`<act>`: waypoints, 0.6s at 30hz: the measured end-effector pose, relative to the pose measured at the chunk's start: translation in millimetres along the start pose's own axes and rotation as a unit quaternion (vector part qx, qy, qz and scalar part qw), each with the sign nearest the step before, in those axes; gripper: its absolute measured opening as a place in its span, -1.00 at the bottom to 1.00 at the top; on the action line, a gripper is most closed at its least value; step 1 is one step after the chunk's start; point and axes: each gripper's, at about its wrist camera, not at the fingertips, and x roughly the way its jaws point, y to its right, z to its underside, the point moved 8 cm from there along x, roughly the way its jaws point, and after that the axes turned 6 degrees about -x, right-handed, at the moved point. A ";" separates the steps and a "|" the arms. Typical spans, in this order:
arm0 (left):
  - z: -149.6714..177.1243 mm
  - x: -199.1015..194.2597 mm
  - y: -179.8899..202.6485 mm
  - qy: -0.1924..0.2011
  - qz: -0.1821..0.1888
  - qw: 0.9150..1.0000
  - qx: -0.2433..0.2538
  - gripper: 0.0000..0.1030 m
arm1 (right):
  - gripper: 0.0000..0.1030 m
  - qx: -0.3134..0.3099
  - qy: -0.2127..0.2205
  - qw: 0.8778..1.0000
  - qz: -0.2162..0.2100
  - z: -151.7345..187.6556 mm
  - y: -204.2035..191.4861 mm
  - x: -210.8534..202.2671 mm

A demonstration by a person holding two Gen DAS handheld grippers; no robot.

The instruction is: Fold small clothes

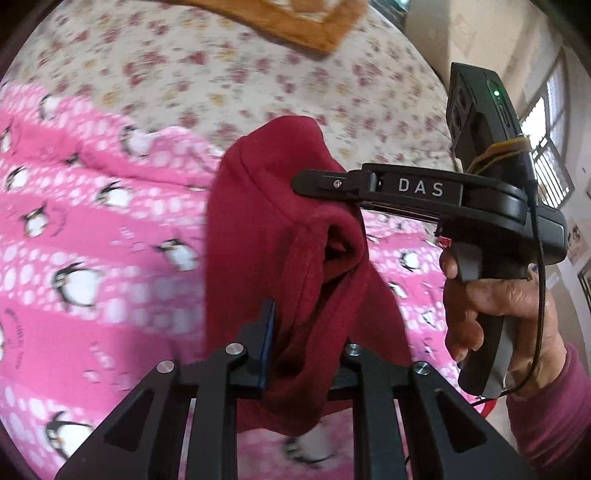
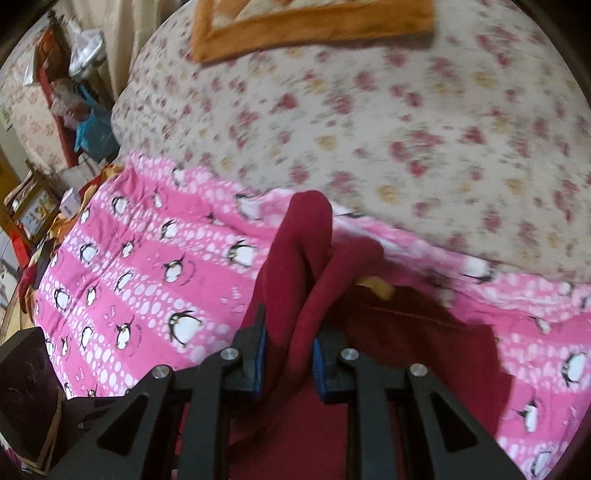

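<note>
A small dark red fleece garment (image 1: 280, 236) hangs lifted above a pink penguin blanket (image 1: 92, 229). My left gripper (image 1: 306, 354) is shut on a bunched lower part of it. My right gripper (image 1: 325, 182) reaches in from the right in the left wrist view and pinches the garment's upper part. In the right wrist view my right gripper (image 2: 288, 350) is shut on a fold of the red garment (image 2: 306, 258), and more of the cloth trails down to the right over the blanket (image 2: 147, 258).
A floral bedsheet (image 2: 406, 129) covers the bed beyond the blanket. An orange-bordered cloth (image 2: 314, 26) lies at the far side. Cluttered shelves and bags (image 2: 74, 92) stand past the bed's left edge. A window (image 1: 546, 129) is at the right.
</note>
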 end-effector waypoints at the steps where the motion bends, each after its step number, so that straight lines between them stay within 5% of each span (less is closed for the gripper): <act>1: 0.9 4.8 11.3 -0.004 0.001 1.000 0.010 -1.00 | -0.62 0.005 0.003 1.000 0.003 1.9 8.5 -6.4; 10: 27.4 63.0 82.1 -0.053 0.007 0.997 0.060 -1.00 | -0.63 0.049 0.003 0.998 0.046 47.4 99.9 -47.9; 18: 69.7 107.3 100.8 -0.102 -0.015 0.991 0.081 -1.00 | -0.63 0.103 -0.033 0.992 0.072 116.4 155.9 -23.3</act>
